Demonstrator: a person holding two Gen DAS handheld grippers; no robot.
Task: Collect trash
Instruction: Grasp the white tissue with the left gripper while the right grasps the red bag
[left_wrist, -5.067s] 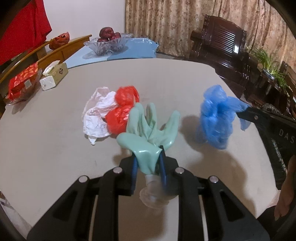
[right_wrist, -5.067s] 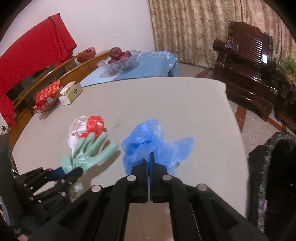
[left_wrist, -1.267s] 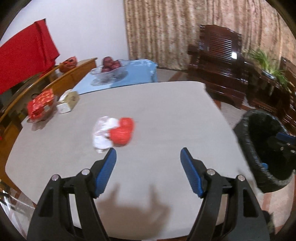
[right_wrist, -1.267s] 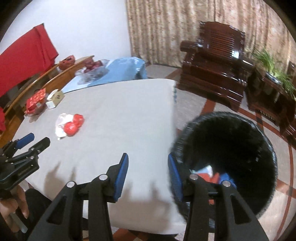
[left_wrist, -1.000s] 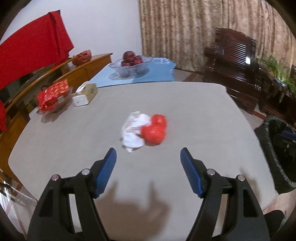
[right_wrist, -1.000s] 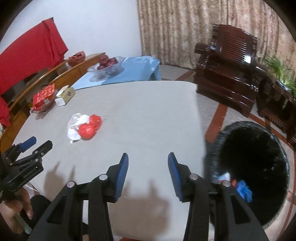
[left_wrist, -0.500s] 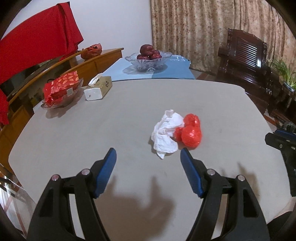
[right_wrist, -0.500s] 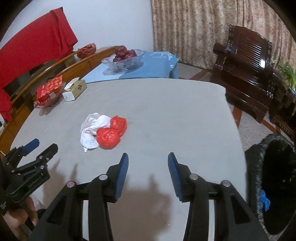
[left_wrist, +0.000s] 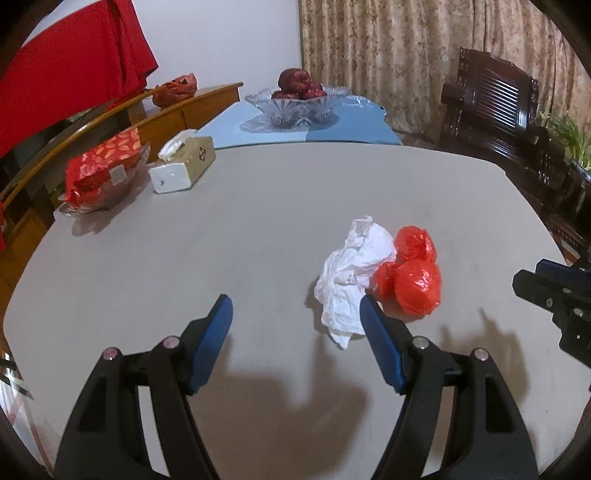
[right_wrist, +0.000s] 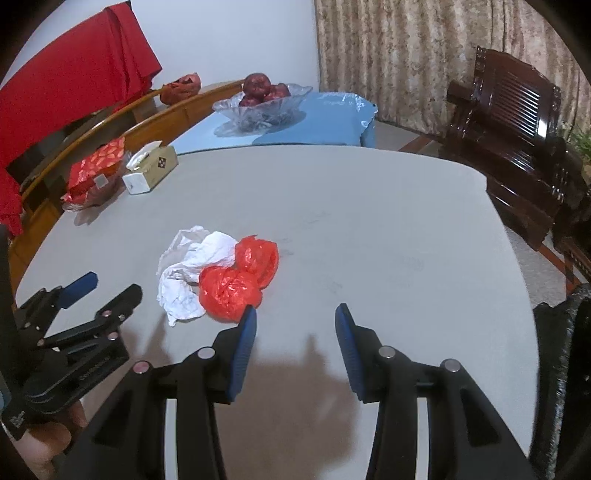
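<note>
From the left wrist, a grey table (left_wrist: 258, 206) fills the room's middle, with a glass fruit bowl (left_wrist: 297, 105) of dark red fruit far beyond the crumpled white paper (left_wrist: 351, 273); that paper touches the red plastic bag (left_wrist: 415, 273), just past the right fingertip of the empty, wide-apart left gripper (left_wrist: 295, 310). From the right wrist, a black bin (right_wrist: 569, 369) stands off the table's right edge, contents unseen, and the paper (right_wrist: 192, 266) and bag (right_wrist: 236, 277) lie just left of the empty, parted right gripper (right_wrist: 295, 317).

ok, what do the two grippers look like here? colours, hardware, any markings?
Both match: black plastic bodies with cut-out arms, two fingers each lined with blue pads, and silver round bolt heads at the pivots. That goes for the left gripper and the right gripper. Seen from the right wrist, the left one's side carries small raised lettering, too blurred to read.
</note>
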